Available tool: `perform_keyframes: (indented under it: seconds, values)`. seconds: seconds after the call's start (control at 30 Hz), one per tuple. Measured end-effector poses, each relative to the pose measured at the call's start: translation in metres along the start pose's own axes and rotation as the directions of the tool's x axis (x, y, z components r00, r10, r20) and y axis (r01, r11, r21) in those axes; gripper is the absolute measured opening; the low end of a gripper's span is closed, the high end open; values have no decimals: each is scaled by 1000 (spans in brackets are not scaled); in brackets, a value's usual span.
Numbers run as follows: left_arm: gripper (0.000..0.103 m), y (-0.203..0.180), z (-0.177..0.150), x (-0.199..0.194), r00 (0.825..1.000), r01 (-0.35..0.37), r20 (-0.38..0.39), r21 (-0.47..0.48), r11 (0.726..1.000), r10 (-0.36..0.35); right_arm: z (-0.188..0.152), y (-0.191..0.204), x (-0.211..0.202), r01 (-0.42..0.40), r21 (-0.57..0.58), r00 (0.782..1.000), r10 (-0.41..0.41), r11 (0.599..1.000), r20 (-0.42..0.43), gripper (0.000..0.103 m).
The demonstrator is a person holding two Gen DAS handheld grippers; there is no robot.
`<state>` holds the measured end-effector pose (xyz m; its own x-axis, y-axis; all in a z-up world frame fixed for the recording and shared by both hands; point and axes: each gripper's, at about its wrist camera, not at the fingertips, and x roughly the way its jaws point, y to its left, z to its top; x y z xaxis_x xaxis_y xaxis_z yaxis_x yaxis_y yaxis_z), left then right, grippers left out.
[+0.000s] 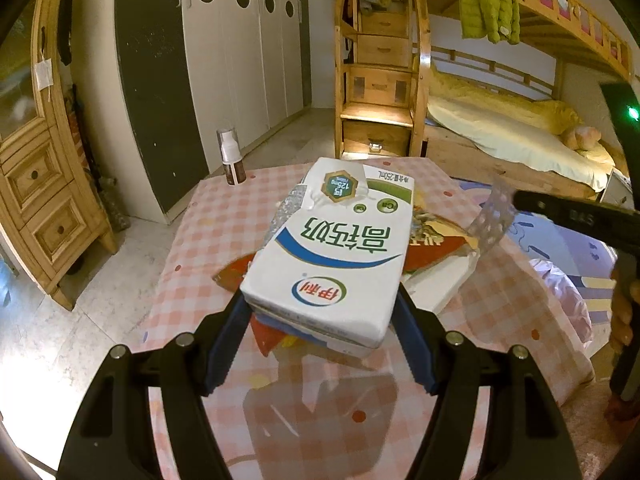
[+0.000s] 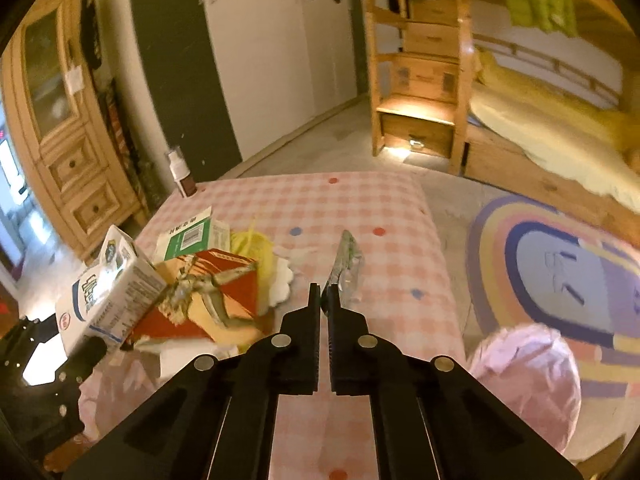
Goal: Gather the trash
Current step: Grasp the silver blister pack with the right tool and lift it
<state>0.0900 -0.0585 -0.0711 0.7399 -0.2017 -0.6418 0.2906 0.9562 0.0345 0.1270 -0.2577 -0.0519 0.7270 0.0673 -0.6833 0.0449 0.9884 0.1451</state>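
Milk carton (image 1: 332, 248) barcode side shows only from right gripper (image 2: 325, 300).

The left gripper (image 1: 322, 308) clamps a white milk carton (image 1: 332, 248) by its near end between blue pads (image 1: 226, 336), holding it above a table (image 1: 192, 236) covered in pink checked cloth. Under the carton lie a red printed wrapper (image 1: 436, 250) and a white box (image 1: 434, 284). At the right edge the right gripper (image 1: 520, 202) pinches a silvery blister strip (image 1: 494, 216), and a small pump bottle (image 1: 232, 156) stands at the table's far left corner.
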Motion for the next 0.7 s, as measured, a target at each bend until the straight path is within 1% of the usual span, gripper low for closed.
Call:
perform_keyframes:
  seconds: [0.2,0.33,0.43,0.47,0.5,0.57,0.6,0.63,0.67,0.7]
  values:
    - [68,-11,3,-22,999,41,34,11,999,-41,-14,-14,-23,-23,52,1000,23,998,4,0]
    - [68,-23,3,-32,996,80,34,27,996,-81,-24,-12,-35,-29,51,1000,29,998,1,0]
    - [68,-34,0,-37,995,97,33,49,994,-99,-33,-11,-38,-36,45,999,37,998,-32,0]
    - [68,-38,-1,-38,994,100,32,55,994,-101,-35,-14,-40,-27,54,999,29,998,-28,1]
    - [68,-40,-2,-38,994,104,31,59,993,-106,-37,-20,-43,-22,70,999,24,997,-30,4]
    - [68,-44,-5,-39,994,108,28,69,992,-110,-41,-29,-48,-18,99,999,23,995,-49,5]
    - [68,-47,-6,-40,993,110,26,76,991,-113,-43,-33,-50,-3,104,998,9,995,-54,11]
    - [68,-49,-7,-40,993,114,24,81,990,-116,-47,-38,-50,34,102,996,-25,994,-88,17]
    - [68,-50,-8,-39,993,115,22,82,990,-117,-49,-40,-48,59,99,992,-47,993,-115,39]
    - [68,-51,-9,-38,992,120,20,82,989,-122,-53,-42,-46,76,99,990,-63,992,-126,51]
